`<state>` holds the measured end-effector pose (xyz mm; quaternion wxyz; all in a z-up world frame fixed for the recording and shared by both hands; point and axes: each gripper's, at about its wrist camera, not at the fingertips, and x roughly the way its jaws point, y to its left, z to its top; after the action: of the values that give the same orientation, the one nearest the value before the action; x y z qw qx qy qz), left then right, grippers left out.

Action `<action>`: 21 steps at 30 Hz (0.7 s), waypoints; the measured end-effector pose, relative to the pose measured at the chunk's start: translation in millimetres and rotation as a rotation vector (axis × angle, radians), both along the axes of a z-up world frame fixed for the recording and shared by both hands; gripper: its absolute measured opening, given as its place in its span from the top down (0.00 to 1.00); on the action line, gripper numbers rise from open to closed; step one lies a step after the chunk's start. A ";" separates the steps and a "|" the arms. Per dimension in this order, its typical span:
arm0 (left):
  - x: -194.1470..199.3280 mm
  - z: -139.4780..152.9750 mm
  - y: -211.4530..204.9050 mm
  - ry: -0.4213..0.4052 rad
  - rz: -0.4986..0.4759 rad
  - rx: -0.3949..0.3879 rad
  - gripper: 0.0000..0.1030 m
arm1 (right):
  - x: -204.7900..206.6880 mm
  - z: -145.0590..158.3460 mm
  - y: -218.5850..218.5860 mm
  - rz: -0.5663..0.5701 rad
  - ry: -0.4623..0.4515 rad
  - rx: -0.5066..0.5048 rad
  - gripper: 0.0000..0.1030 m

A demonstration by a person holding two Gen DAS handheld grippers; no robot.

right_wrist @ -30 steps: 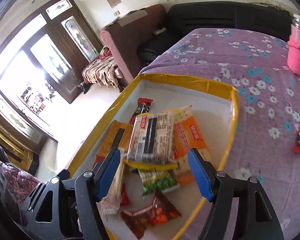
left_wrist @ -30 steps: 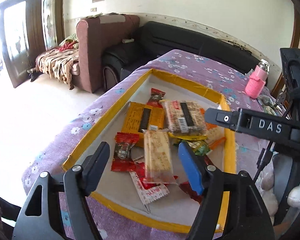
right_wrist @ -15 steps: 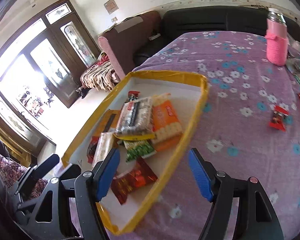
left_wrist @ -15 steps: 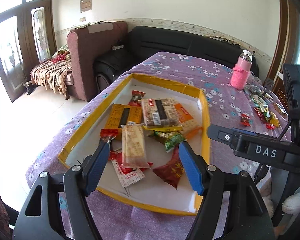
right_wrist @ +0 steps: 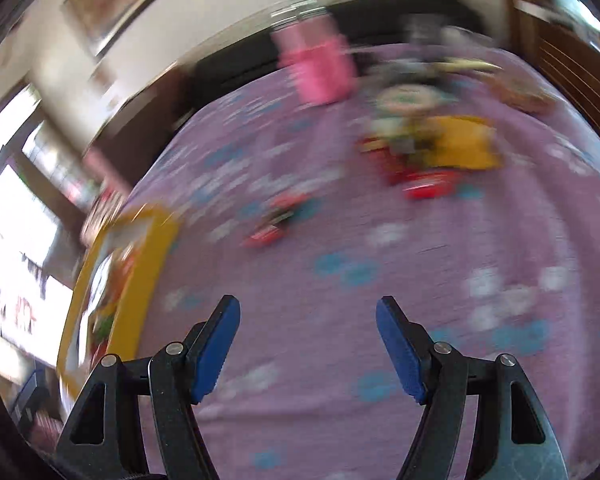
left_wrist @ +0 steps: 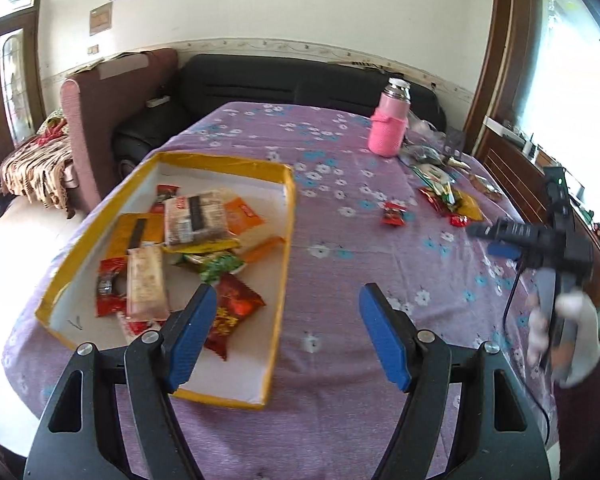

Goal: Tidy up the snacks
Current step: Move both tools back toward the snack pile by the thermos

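A yellow-rimmed white tray (left_wrist: pixel 287 240) holds several snack packets, among them a brown biscuit pack (left_wrist: pixel 196 220) and a red pouch (left_wrist: pixel 232 308). My left gripper (left_wrist: pixel 286 312) hangs open over the tray's right rim, nothing between its blue pads. One small red snack (left_wrist: pixel 394 214) lies alone on the purple cloth, and a heap of loose snacks (left_wrist: pixel 448 200) lies further right. The right wrist view is blurred: my right gripper (right_wrist: pixel 308 320) is over bare cloth, jaws opening and empty, with the small red snack (right_wrist: pixel 278 220) and the heap (right_wrist: pixel 436 152) ahead. In the left wrist view the right gripper (left_wrist: pixel 496 240) is held by a gloved hand (left_wrist: pixel 568 336).
A pink-sleeved bottle (left_wrist: pixel 390 124) stands at the table's far side, near more packets and a bag. A black sofa (left_wrist: pixel 284 80) and a maroon armchair (left_wrist: pixel 96 120) lie beyond the table. A wooden cabinet (left_wrist: pixel 512 168) runs along the right.
Both grippers have swung right, away from the tray's middle. The right one has left the tray and now faces the loose snacks on the cloth, its view smeared by fast motion.
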<state>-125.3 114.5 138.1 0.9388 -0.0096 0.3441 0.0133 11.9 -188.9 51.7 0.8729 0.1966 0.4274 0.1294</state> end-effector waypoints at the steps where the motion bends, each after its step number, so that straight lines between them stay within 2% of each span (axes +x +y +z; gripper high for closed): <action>1: 2.4 -2.0 -1.6 0.008 -0.003 -0.003 0.29 | 7.4 -0.8 -19.5 -0.053 0.002 0.009 0.28; 5: 10.1 -9.3 -2.6 0.033 0.002 -0.011 0.29 | 31.5 0.9 -47.7 -0.133 -0.002 0.008 0.28; 10: 16.0 -14.1 -0.8 0.046 0.005 -0.017 0.29 | 69.5 4.9 -60.0 -0.202 -0.014 -0.001 0.28; 17: 25.6 -20.5 -2.2 0.057 -0.017 -0.025 0.29 | 140.9 3.6 -74.7 -0.293 0.028 -0.192 0.29; 21: 33.3 -25.8 -0.6 0.072 -0.013 -0.019 0.29 | 173.0 -8.0 -83.7 -0.332 0.075 -0.249 0.29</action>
<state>-92.0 113.9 112.3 0.9257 -0.0158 0.3780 0.0045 184.8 -272.6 43.7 0.8833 0.1595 0.4339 -0.0773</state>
